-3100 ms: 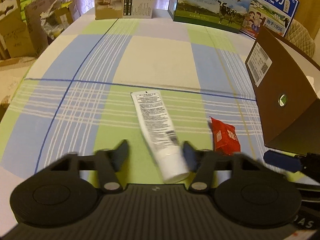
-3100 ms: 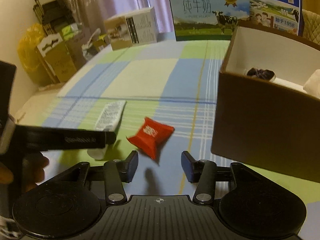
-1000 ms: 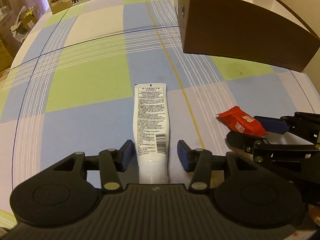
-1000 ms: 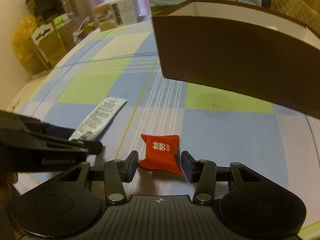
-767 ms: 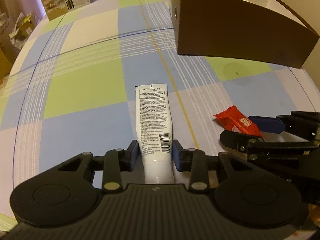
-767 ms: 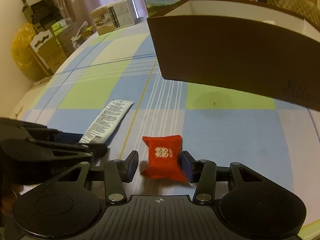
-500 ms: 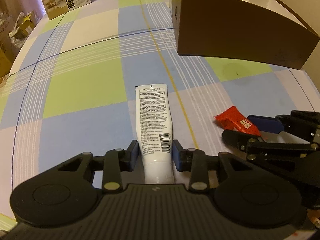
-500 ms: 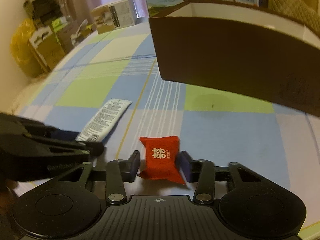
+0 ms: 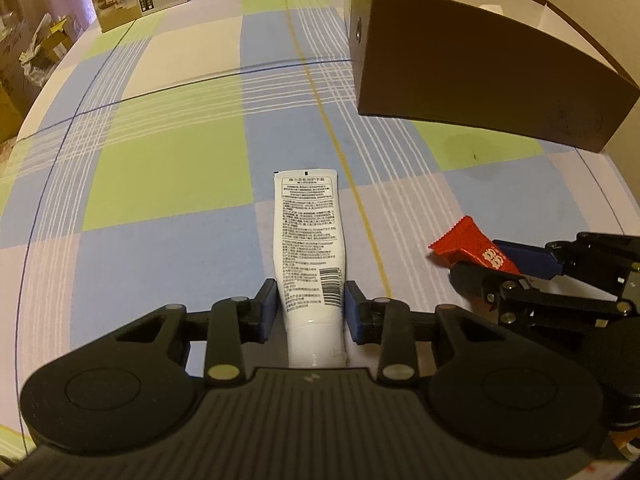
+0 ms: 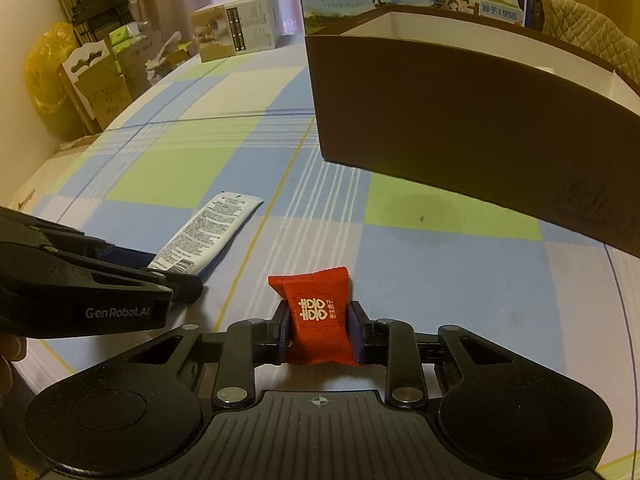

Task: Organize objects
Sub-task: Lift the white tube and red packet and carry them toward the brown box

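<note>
1. The white tube (image 9: 310, 240) is being clamped near its cap end by the left gripper (image 9: 310, 312), both blue pads pressed against its sides; the tube is lying flat on the checked tablecloth (image 9: 168, 176).
2. The red packet (image 10: 318, 316) is being pinched by the right gripper (image 10: 319, 332), jaws closed on its sides.
3. The brown box (image 10: 460, 120) is being seen beyond both, open-topped, well apart from the tube.

Black grippers, blue-padded jaws, silver screws, "GenRobot.AI" lettering (image 10: 118, 313).
</note>
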Demonstrator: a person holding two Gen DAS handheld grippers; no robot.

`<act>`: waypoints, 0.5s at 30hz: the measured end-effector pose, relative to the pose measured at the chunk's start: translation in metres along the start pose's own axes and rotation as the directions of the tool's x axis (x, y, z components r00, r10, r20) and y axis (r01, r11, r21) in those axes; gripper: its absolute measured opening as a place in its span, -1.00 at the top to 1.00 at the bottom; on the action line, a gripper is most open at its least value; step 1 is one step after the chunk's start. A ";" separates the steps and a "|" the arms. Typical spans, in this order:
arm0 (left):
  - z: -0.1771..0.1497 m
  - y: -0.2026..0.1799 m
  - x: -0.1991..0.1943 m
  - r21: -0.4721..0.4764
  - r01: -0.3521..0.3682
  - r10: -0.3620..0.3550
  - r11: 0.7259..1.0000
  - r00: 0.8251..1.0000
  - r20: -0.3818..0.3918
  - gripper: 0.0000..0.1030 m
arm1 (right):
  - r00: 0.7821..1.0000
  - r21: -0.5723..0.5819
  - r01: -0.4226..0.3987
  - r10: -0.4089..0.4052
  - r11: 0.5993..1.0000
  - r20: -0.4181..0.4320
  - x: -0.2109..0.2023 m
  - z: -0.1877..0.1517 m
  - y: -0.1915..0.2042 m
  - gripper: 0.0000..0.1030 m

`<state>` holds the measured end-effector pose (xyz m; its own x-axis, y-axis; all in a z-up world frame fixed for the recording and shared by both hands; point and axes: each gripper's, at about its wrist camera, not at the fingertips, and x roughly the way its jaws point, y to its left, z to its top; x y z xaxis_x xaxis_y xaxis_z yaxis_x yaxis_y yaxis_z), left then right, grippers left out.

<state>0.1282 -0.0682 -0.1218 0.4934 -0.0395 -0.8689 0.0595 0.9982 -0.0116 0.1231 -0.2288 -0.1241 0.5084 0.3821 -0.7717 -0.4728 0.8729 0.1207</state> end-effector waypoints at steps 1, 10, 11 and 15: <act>0.000 0.002 0.000 -0.017 0.013 -0.013 1.000 1.000 0.000 0.42 | 1.000 0.008 -0.005 0.005 1.000 0.001 0.000 0.000 -0.001 0.50; 0.003 0.028 -0.007 -0.192 0.120 -0.126 0.974 0.992 -0.019 0.42 | 0.999 0.099 -0.047 0.047 0.994 0.005 -0.004 0.003 -0.015 0.54; 0.003 0.030 -0.009 -0.204 0.127 -0.133 0.971 0.991 -0.014 0.42 | 0.999 0.108 -0.051 0.050 0.993 0.007 -0.005 0.004 -0.016 0.54; 0.009 0.036 -0.022 -0.233 0.154 -0.154 0.960 0.988 0.019 0.42 | 0.997 0.131 -0.067 0.063 0.989 0.037 -0.012 0.007 -0.019 0.55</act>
<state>0.1270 -0.0314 -0.0984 0.4945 -0.1933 -0.8474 -0.0693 0.9631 -0.2601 0.1307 -0.2481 -0.1128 0.5042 0.4470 -0.7389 -0.4071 0.8776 0.2531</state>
